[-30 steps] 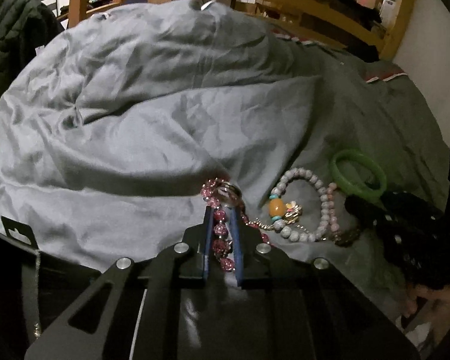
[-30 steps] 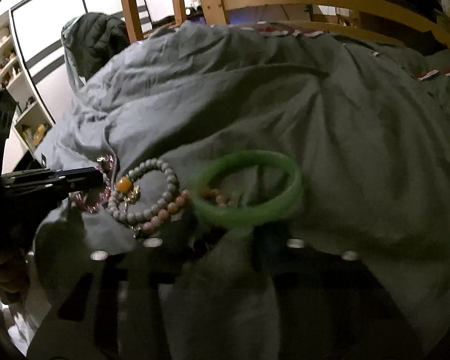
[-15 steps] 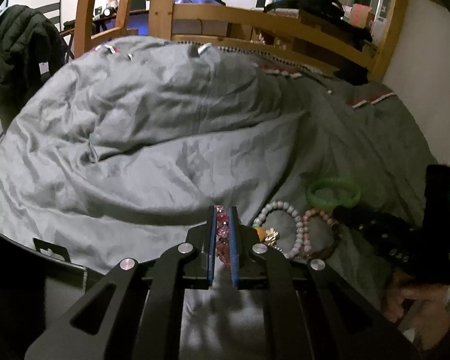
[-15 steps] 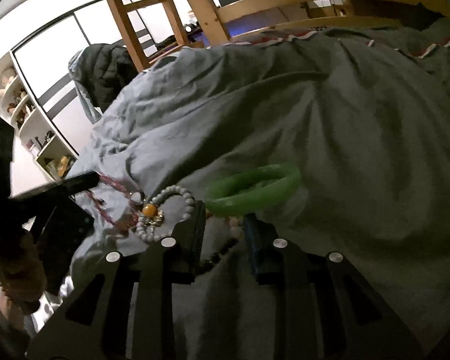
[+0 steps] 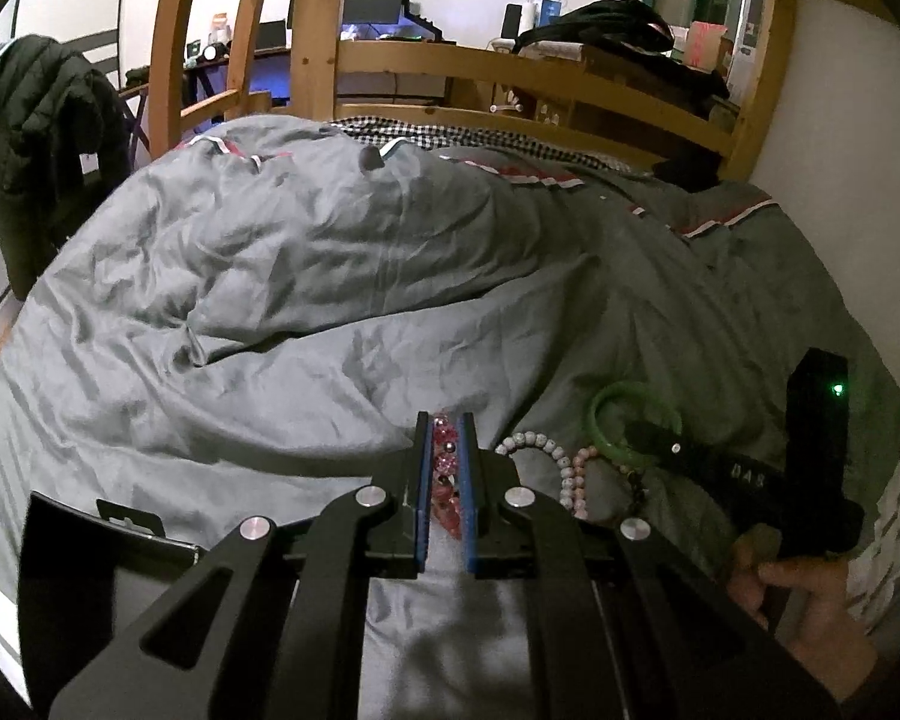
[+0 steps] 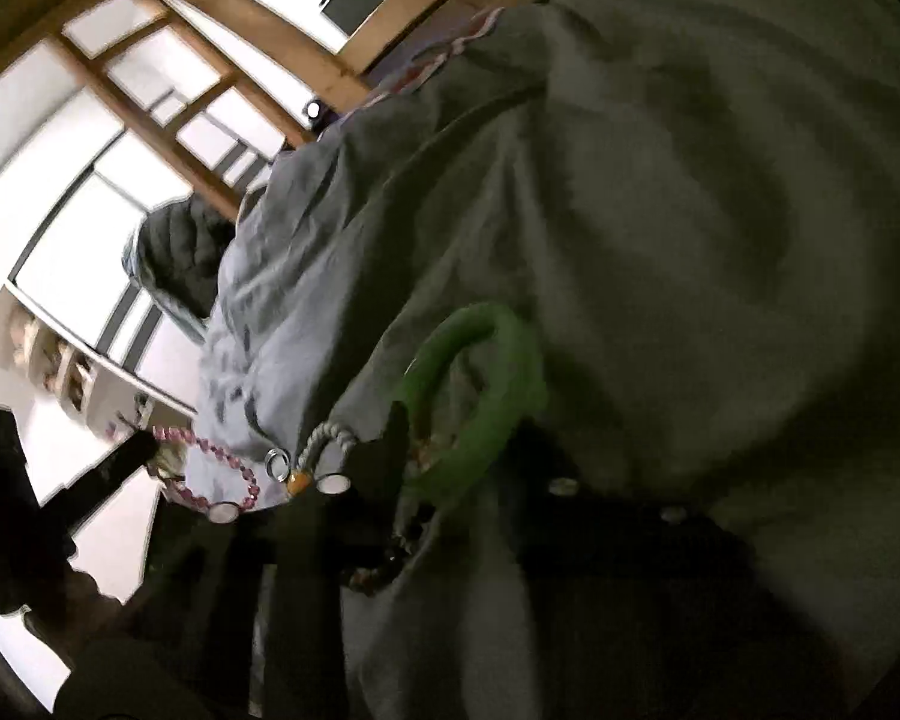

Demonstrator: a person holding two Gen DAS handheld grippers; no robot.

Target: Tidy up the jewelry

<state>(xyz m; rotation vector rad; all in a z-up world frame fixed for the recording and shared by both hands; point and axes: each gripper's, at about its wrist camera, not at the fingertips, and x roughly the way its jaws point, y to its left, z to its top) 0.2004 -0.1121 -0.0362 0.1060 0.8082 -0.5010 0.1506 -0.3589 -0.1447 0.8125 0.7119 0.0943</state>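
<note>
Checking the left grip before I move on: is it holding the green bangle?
No, the left gripper is shut on the pink bead bracelet.

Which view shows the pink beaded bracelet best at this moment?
The left wrist view: the pink beaded bracelet sits sharp and centered, pinched in the left gripper. The right wrist view is tilted and blurred, showing it only as a small strand of beads hanging at the left edge.

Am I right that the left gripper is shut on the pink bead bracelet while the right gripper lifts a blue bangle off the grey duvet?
Not quite: the bangle is green, not blue, as the right wrist view shows. The left gripper is indeed shut on the pink bead bracelet, above the grey duvet.
</note>
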